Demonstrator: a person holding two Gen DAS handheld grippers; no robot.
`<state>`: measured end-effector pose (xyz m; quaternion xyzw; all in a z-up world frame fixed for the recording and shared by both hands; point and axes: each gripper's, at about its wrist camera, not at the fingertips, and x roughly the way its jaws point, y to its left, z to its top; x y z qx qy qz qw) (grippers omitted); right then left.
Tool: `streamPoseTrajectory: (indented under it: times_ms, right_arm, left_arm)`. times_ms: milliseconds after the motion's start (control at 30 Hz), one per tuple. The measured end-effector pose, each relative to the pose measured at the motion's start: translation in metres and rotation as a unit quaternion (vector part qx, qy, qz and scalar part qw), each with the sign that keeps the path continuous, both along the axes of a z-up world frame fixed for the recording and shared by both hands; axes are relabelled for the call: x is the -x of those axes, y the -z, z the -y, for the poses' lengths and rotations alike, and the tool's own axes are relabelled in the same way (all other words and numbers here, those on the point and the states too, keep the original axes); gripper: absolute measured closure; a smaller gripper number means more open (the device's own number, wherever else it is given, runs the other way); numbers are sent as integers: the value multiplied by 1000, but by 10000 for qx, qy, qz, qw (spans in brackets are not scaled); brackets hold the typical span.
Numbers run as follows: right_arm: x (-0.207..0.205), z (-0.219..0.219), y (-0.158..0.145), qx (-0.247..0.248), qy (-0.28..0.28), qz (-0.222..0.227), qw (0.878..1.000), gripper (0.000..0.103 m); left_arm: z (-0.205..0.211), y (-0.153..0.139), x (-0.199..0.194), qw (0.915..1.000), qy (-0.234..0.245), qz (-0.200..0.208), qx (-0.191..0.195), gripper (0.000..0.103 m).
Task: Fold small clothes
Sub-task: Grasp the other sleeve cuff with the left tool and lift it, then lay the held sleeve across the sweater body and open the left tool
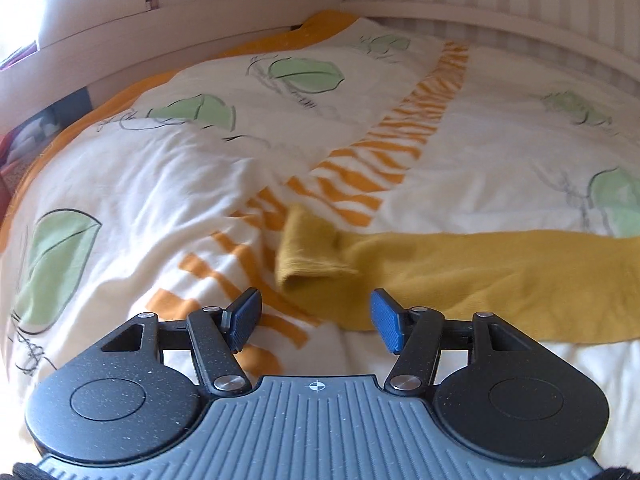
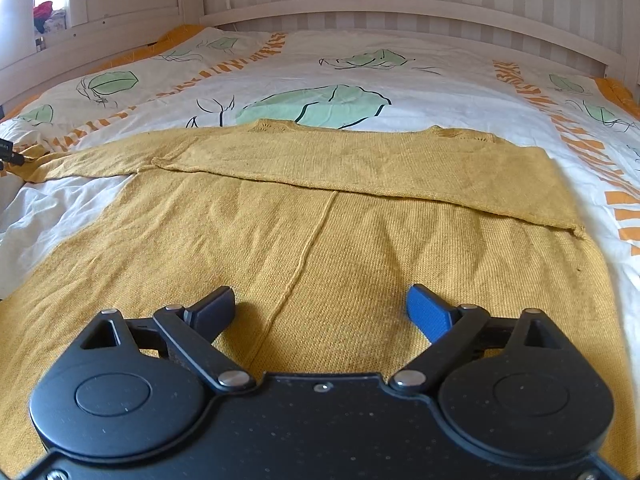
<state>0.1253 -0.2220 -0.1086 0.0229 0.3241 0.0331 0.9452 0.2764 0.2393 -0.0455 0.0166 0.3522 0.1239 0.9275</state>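
A mustard-yellow knit sweater [image 2: 328, 232] lies flat on the bed, one sleeve folded across its upper part. Its other sleeve [image 1: 460, 264] stretches out to the left, with the cuff [image 1: 308, 252] turned over at the end. My left gripper [image 1: 316, 320] hovers just short of that cuff, jaws open, blue pads [image 1: 386, 318] empty. Over the sweater's lower body sits my right gripper [image 2: 320, 312], open, nothing between its fingers. The left gripper's tip [image 2: 10, 154] shows at the far left edge of the right wrist view, beside the sleeve end.
The bed has a white cover [image 1: 160, 184] with green leaf prints and orange stripes. A white wooden bed frame [image 2: 400, 10] and striped wall close the far side. A white rail and shelf [image 1: 180, 20] run along the left side.
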Motion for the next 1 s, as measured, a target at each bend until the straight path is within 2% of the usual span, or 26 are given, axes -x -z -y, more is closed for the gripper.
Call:
streamPoseTrajectory:
  times_ms: [100,300,367,400,433,500,567,667,733,900,1000]
  right_arm:
    - [0,0,0,3,0,0,10000,9]
    - [0,0,0,3,6,0,10000,9]
    - [0,0,0,3,5,0,10000,8]
    - [0,0,0,4,7,0,10000,8]
    - [0,0,0,5,7,0,10000,8]
    - [0,0,0,4,5,0,10000,8]
    - [0,0,0,0,5,-1,10000,8]
    - [-1,0,1,-23,-7,-3,10000,7]
    - [0,0,2,-40,-13,-2,10000,7]
    - [0,1,1,-70,-20,0,10000,7]
    - [1,2,1,-98,-29,7,9999,7]
  left_arm:
    - [-8,7,-7,9998,-18,-161,85,45]
    - [-23,9,-25,9994,-99,-171,282,47]
    - [-27,9,-30,9992,-122,-143,343,59]
    - [-29,9,-31,9990,-142,-110,401,70]
    - [-33,9,-31,9984,-163,-53,540,83]
    - [-43,8,-29,9952,-223,130,939,96]
    - [-48,4,-25,9919,-207,335,1206,98]
    - [-42,-10,-18,9906,-64,541,1257,98]
    - [-34,-23,-15,9869,55,683,1460,98]
    - [5,-64,-14,9690,518,972,2213,98]
    - [45,-87,-16,9577,980,1110,2468,98]
